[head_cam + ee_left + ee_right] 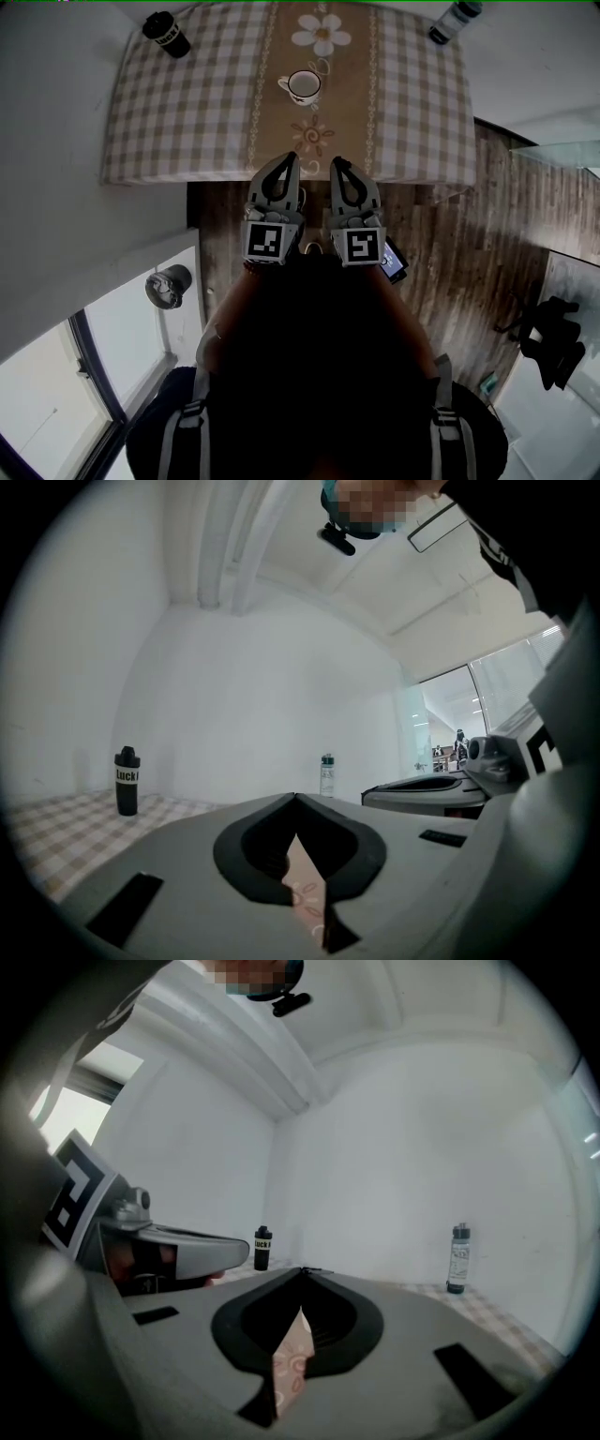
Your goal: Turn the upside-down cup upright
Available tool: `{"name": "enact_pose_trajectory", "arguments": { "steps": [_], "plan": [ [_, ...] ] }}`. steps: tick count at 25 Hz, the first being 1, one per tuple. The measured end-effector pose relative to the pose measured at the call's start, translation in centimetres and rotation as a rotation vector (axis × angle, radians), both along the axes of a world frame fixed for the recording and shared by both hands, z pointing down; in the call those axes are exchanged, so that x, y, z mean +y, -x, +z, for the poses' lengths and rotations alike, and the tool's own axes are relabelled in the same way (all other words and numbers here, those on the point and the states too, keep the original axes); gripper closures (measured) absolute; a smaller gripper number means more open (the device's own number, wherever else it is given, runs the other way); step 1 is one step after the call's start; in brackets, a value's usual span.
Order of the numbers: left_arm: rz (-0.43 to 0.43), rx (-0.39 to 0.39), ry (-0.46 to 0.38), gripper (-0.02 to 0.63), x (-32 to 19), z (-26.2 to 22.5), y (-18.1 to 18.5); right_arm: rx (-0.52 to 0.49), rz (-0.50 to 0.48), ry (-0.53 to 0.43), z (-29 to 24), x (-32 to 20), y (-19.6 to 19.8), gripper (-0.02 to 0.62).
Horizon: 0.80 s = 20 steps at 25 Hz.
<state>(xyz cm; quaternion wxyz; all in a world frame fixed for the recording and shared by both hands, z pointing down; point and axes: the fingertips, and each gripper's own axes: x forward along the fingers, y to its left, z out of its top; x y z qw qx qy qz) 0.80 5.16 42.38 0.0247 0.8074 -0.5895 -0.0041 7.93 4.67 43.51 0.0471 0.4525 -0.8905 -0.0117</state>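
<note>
The left tool (292, 156) and right tool (337, 160) are hovering pressed together, empty, at the near edge of the table (169, 112). The cup (303, 86) is sitting mid-table ahead. Reaching seems the step in hand; next, one tool likely needs spreading.

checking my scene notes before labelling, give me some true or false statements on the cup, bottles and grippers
1. The left gripper and right gripper both have their jaws together with nothing between them. True.
2. The cup sits on the checked part of the cloth. False: it sits on the brown flowered runner down the middle.
3. A black bottle stands at the table's far left corner. True.
4. The left gripper touches the cup. False: both grippers are at the table's near edge, apart from the cup.
5. Only one bottle is on the table. False: a second bottle stands at the far right corner.
</note>
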Motion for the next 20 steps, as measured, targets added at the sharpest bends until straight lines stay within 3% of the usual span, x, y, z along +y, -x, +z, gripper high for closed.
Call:
{"name": "enact_pose_trajectory", "arguments": {
  "steps": [20],
  "plan": [
    [0.038, 0.029, 0.045, 0.617, -9.2, 3.8, 6.1, 0.092, -0.017, 0.023, 1.6, -8.8, 5.6, 0.594]
  ]
}}
